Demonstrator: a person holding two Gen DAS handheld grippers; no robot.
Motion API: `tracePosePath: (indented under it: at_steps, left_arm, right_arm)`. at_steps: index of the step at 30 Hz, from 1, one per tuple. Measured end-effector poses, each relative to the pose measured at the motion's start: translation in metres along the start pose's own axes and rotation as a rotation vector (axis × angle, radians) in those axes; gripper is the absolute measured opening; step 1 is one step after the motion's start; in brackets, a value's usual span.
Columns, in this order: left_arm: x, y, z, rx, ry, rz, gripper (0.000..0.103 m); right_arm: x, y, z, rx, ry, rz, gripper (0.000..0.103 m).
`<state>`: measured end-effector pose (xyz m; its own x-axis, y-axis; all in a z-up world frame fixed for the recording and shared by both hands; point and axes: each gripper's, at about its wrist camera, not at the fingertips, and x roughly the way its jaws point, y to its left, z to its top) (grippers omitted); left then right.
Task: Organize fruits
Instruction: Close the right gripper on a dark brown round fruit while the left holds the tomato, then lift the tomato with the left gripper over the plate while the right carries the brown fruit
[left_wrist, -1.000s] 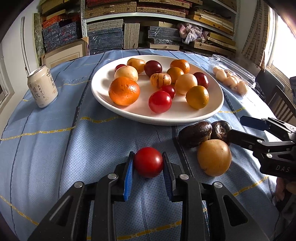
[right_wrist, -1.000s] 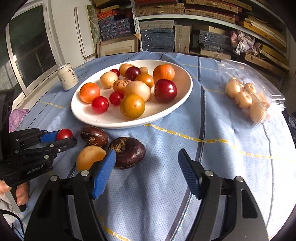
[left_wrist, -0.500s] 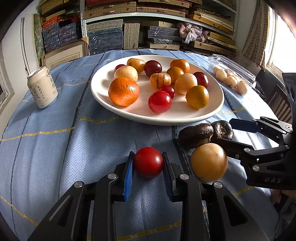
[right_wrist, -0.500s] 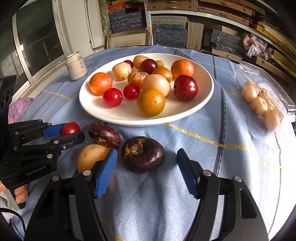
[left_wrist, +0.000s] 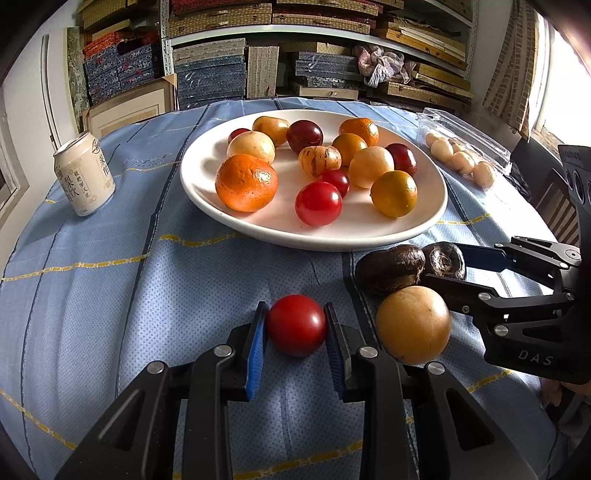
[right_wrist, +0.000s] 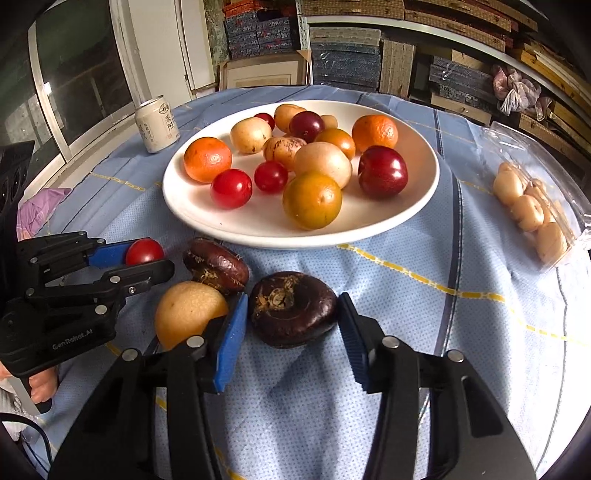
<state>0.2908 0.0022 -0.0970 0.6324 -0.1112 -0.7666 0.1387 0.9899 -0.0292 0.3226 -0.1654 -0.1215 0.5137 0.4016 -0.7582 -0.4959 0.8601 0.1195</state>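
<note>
My left gripper (left_wrist: 295, 321) is shut on a small red tomato (left_wrist: 295, 325) that rests on the blue cloth in front of the white plate (left_wrist: 280, 232). The plate holds several oranges, tomatoes, plums and pale fruits. My right gripper (right_wrist: 292, 299) straddles a dark brown water chestnut (right_wrist: 293, 308). Its jaws are closing, and the blue pads (right_wrist: 232, 332) stand right at the chestnut's sides. A second dark chestnut (right_wrist: 216, 266) and a round yellow fruit (right_wrist: 188, 314) lie just left of it, between the two grippers.
A white drink can (left_wrist: 84, 173) stands left of the plate. A clear plastic box (right_wrist: 532, 210) of pale round fruits lies at the right table edge. Shelves of stacked boxes fill the back. A hand shows at the lower left of the right wrist view.
My right gripper came forward over the dark chestnut and its jaws narrowed around it. The left gripper and its tomato stayed put.
</note>
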Motion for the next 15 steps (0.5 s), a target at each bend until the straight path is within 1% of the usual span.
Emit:
tracePosePath:
  at_steps: [6, 9, 11, 15]
  left_arm:
    - [-0.001, 0.0, -0.001, 0.001, -0.005, 0.005, 0.029]
    - [-0.005, -0.003, -0.002, 0.014, -0.026, 0.023, 0.029]
    - [-0.008, -0.006, -0.002, 0.029, -0.042, 0.035, 0.029]
    - [-0.012, -0.007, -0.002, 0.03, -0.054, 0.034, 0.029]
  right_arm:
    - [-0.004, -0.003, -0.004, 0.027, -0.01, 0.022, 0.048]
    - [-0.007, -0.006, -0.007, 0.036, -0.016, 0.028, 0.048]
    - [-0.01, -0.008, -0.007, 0.046, -0.026, 0.033, 0.048]
    - [-0.022, -0.012, -0.007, 0.07, -0.06, 0.038, 0.048]
